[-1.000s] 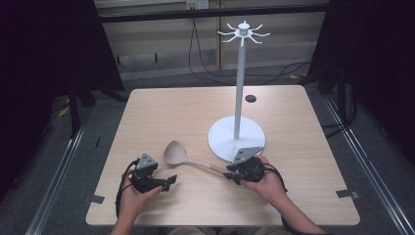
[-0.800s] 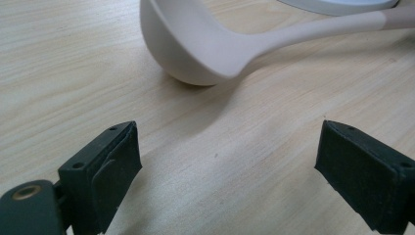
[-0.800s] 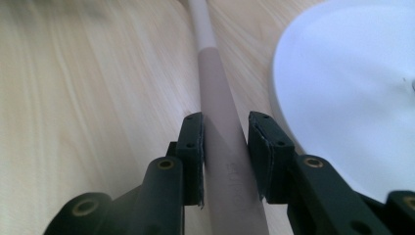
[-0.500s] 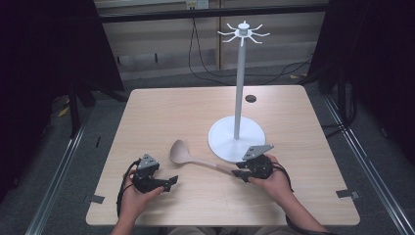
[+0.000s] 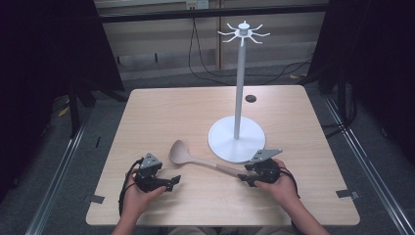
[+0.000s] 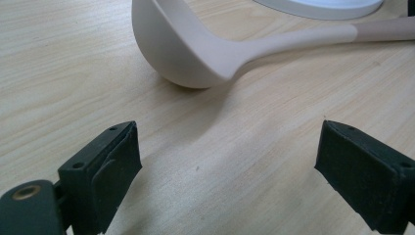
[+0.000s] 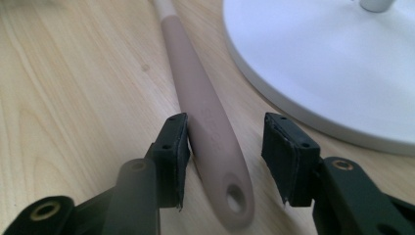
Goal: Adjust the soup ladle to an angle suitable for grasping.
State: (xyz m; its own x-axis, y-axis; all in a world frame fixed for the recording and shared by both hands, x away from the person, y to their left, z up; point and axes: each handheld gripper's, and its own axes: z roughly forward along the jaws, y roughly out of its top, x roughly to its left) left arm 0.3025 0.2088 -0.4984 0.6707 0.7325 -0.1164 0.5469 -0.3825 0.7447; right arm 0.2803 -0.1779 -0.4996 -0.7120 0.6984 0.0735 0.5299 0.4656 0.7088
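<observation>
A beige ladle (image 5: 178,151) lies on the wooden table, bowl to the left and its pinkish handle (image 7: 205,112) running right. My right gripper (image 5: 243,177) sits at the handle's end, where the hanging hole is. Its jaws have just been opening and now straddle the handle (image 5: 222,168) with a gap on one side, so it is open. My left gripper (image 5: 175,181) rests wide open on the table just in front of the ladle's bowl (image 6: 171,49), with nothing between its fingers. A white stand (image 5: 238,88) with hooks on top rises from a round base (image 5: 220,142).
The stand's round base (image 7: 323,63) lies close beside the right gripper and the handle. A small dark disc (image 5: 250,99) sits near the table's far edge. Bare wood stretches across the table's left and far parts.
My right gripper has moved to the right, drawing the ladle a little that way, and its jaws have spread apart around the handle. The left gripper has stayed put.
</observation>
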